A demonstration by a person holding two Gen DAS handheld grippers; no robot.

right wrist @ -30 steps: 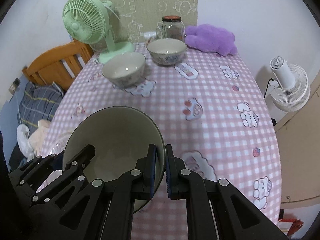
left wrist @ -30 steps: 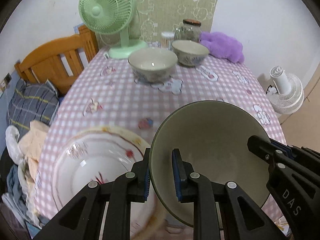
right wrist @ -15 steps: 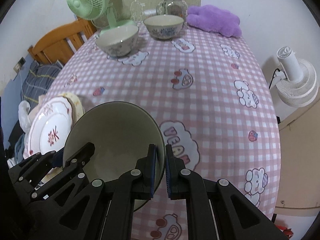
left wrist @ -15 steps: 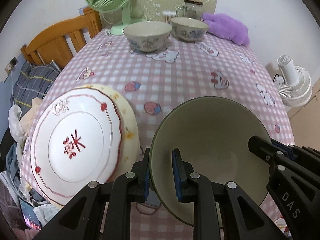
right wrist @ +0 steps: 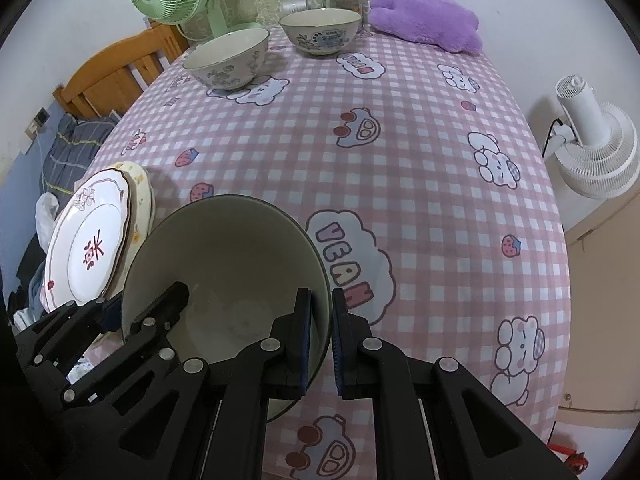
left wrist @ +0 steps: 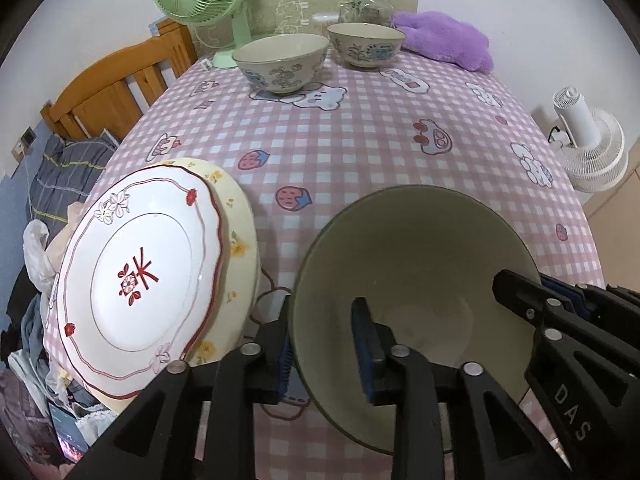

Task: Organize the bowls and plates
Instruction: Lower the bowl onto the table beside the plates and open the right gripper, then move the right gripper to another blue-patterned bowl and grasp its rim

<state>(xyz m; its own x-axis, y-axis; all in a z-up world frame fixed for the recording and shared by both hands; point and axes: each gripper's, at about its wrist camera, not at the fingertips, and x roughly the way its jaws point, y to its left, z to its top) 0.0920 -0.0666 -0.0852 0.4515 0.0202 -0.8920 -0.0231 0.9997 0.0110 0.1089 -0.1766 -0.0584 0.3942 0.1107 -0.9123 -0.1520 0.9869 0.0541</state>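
Large olive-green ceramic bowl (left wrist: 420,264) above the pink-checked worktop (right wrist: 420,160), beside stacked plates (left wrist: 144,272); right gripper (right wrist: 320,344) fingers clenched on its rim, left gripper (left wrist: 320,344) fingers opening astride the opposite rim.

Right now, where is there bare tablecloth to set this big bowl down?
The widest free patch is the middle of the table, between the big bowl in the grippers and the two patterned bowls at the far end. The right side toward the white fan is bare too. Crowded: the near left corner, with the stacked plates, and the far edge.
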